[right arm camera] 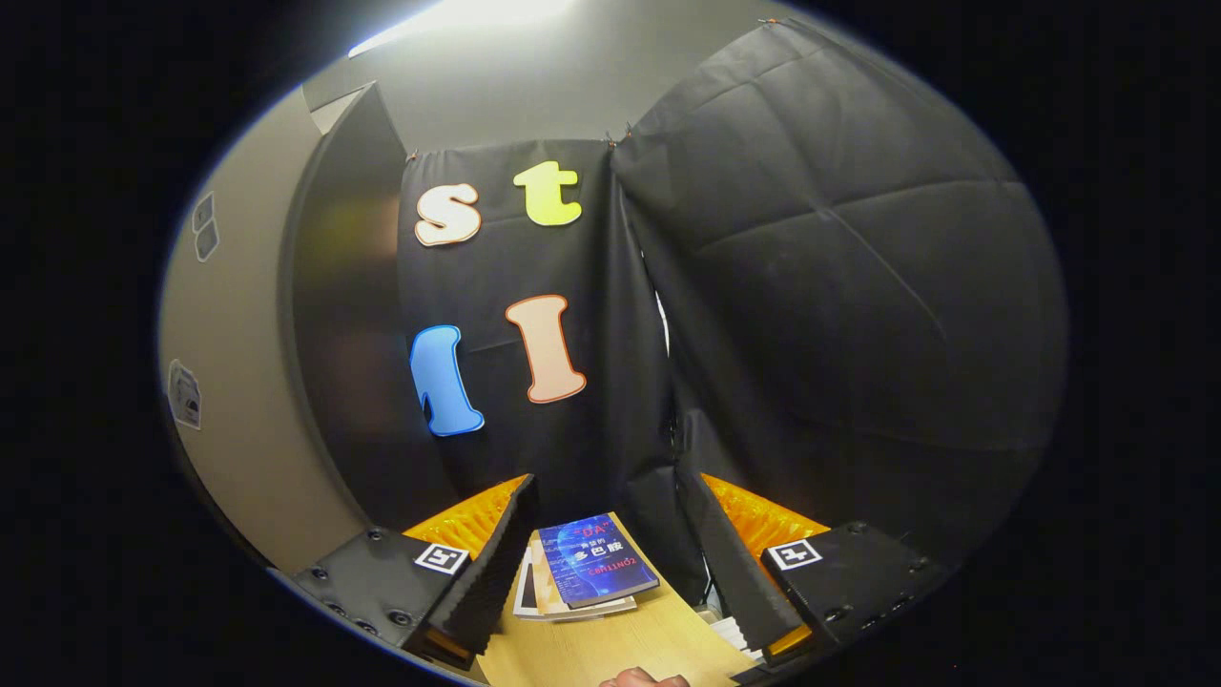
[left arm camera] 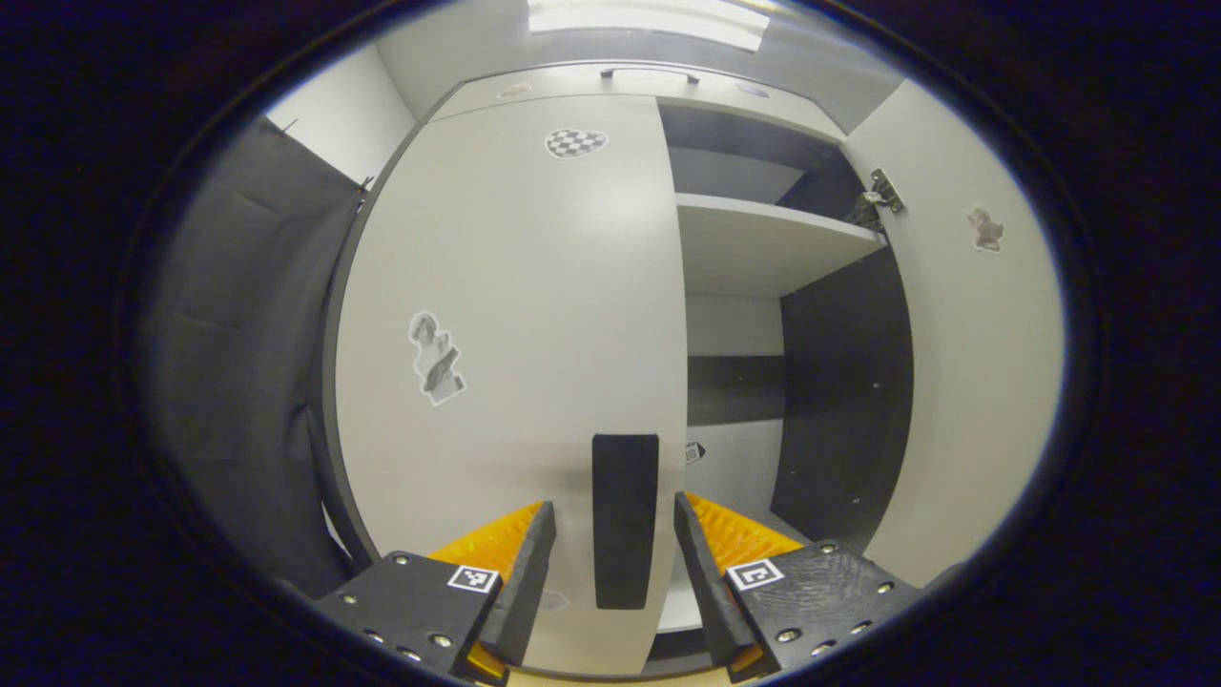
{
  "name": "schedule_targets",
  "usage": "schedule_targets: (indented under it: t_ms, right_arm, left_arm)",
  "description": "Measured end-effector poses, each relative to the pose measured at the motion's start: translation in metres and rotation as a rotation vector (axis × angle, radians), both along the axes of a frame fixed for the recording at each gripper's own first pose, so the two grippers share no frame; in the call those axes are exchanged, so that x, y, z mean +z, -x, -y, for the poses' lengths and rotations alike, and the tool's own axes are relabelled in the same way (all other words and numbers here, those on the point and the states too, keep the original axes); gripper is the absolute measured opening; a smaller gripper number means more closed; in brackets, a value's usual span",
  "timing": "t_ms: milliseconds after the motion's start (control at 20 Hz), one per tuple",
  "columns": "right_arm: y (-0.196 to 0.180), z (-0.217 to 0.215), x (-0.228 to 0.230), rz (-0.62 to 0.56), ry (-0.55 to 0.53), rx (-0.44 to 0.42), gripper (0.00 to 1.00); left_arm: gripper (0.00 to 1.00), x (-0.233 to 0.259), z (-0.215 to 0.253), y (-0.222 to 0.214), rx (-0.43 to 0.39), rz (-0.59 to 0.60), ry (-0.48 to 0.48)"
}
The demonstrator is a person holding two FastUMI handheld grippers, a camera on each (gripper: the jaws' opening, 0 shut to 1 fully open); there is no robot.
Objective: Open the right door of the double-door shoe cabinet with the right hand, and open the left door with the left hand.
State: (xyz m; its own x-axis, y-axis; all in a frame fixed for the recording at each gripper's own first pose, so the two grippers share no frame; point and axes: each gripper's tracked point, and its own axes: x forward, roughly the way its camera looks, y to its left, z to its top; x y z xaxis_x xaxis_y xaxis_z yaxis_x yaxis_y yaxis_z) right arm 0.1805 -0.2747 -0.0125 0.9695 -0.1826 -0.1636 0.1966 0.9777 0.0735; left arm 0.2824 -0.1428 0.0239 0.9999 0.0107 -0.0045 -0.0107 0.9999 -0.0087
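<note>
At far left of the left gripper view hangs the black cloth wall [left arm camera: 238, 334]. Next to it stands the shoe cabinet [left arm camera: 610, 81], and its left door [left arm camera: 515, 315] is closed – a pale panel with a figure sticker [left arm camera: 437, 358] at mid height and a checkered heart sticker [left arm camera: 575, 142] near its top. A dark handle [left arm camera: 625, 520] runs upright along that door's right edge, low down. The left gripper [left arm camera: 613, 553] is released, its fingers [left arm camera: 529, 572] spread with the handle showing in the gap between them; whether either finger touches it I cannot tell. Further right the cabinet's inside is exposed – a pale shelf [left arm camera: 773, 239] and dark inner walls. The right door [left arm camera: 973, 382] is swung open at the far right, with a hinge [left arm camera: 882, 196] near its top and a small sticker [left arm camera: 985, 229] on it.

Across in the right gripper view, a pale door panel [right arm camera: 229, 382] sits at far left. The right gripper [right arm camera: 604, 563] is also released and grasps nothing, pointing at the cloth wall. Below it lie stacked books [right arm camera: 582, 568] on a wooden tabletop [right arm camera: 610, 649], and a bit of a hand [right arm camera: 641, 678] shows at the bottom edge.
</note>
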Motion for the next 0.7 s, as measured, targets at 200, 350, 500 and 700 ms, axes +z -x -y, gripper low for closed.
schedule_targets:
  t_ms: [200,350,500,700]
  right_arm:
    - [-0.021,0.0,-0.008,-0.012,-0.02,0.032,0.98]
    - [-0.031,-0.001,-0.013,-0.02,-0.01,0.054,0.98]
    - [-0.038,-0.001,-0.015,-0.023,-0.009,0.067,0.98]
    - [-0.041,-0.002,-0.024,-0.037,-0.032,0.078,0.92]
  left_arm:
    - [0.46,-0.004,0.001,-0.004,0.025,-0.01,0.015]
    - [0.28,-0.005,-0.002,-0.002,0.064,-0.006,0.027]
    - [0.29,-0.007,-0.001,-0.006,0.062,-0.017,-0.01]
    - [0.24,-0.01,0.0,-0.004,0.045,-0.024,-0.003]
